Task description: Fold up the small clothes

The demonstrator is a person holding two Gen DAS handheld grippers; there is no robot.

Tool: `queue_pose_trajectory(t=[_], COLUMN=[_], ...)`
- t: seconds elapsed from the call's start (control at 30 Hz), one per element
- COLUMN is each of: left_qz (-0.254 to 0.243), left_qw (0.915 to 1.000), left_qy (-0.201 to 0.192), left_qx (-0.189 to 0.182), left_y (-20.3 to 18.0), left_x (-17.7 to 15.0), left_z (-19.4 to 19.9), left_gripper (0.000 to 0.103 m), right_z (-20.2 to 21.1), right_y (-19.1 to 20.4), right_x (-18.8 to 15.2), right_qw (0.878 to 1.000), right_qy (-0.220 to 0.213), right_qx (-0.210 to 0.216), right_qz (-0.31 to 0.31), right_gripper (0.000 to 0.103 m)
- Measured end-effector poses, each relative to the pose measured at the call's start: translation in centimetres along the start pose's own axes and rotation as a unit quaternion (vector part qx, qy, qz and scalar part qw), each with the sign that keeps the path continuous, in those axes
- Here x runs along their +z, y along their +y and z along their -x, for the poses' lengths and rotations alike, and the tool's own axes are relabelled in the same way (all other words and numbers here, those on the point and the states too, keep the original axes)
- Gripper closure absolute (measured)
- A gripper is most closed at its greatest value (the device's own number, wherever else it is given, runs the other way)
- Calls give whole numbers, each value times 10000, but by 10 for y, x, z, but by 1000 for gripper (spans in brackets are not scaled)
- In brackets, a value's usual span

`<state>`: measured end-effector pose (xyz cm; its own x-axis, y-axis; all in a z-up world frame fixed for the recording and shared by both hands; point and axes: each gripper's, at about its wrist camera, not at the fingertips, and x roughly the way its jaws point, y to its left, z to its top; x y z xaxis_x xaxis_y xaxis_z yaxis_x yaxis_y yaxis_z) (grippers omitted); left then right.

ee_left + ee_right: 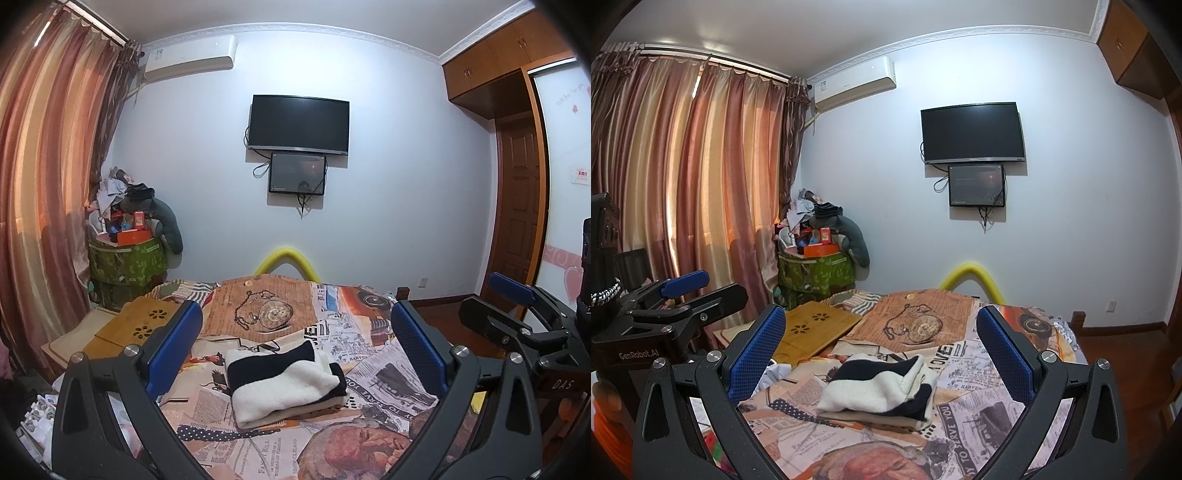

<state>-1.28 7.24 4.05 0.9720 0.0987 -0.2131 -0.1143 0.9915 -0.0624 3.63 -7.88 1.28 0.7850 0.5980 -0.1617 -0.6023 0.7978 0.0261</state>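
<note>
The left gripper [295,354] has its blue-padded fingers [173,347] spread wide and holds nothing; it hangs above the bed, and the folded black-and-white sweater [284,382] shows in the gap between the pads without touching either. The right gripper [882,354] is likewise spread wide and empty, its blue pads [757,354] framing the same sweater [879,387] from a slightly different angle. In the left wrist view the right gripper [517,306] appears at the right edge; in the right wrist view the left gripper [683,291] appears at the left edge, so the two are side by side.

The sweater lies as a compact folded bundle, with a beige layer showing under it, on the newspaper-print bedspread [354,373] that also carries a pocket-watch picture. Left of the sweater, a bamboo lap tray [129,328] rests at the bedspread's edge. Beyond the sweater, a yellow foam tube [288,258] arches over the bed's far end. Further beyond, on the wall, hang a dark television [298,123] and, just beneath it, a smaller screen [297,173]. Left of the television stand a cluttered green storage box [125,262], striped curtains [48,166] and an air conditioner [190,57].
</note>
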Motion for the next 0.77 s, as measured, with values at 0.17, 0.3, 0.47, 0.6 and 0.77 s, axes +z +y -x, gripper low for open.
queue_pose_trajectory(t=[0.17, 0.3, 0.47, 0.6, 0.77], left_qz=[-2, -22, -9, 4, 58], left_qw=[10000, 10000, 10000, 10000, 10000], left_qy=[12, -18, -19, -12, 19], left_qx=[-2, 1, 9, 48, 56], left_y=[-1, -2, -2, -1, 2], left_x=[-1, 0, -1, -1, -2], left_z=[0, 2, 2, 1, -1], left_gripper=[0, 0, 0, 0, 0], right_z=[-1, -2, -3, -4, -4], right_y=[2, 3, 4, 4, 4], right_x=[1, 1, 2, 1, 1], right_qw=[10000, 10000, 9999, 9999, 9999], right_qy=[50, 82, 109, 116, 124], right_qx=[1, 0, -2, -1, -3], right_qz=[-7, 4, 27, 22, 23], right_gripper=[0, 0, 0, 0, 0])
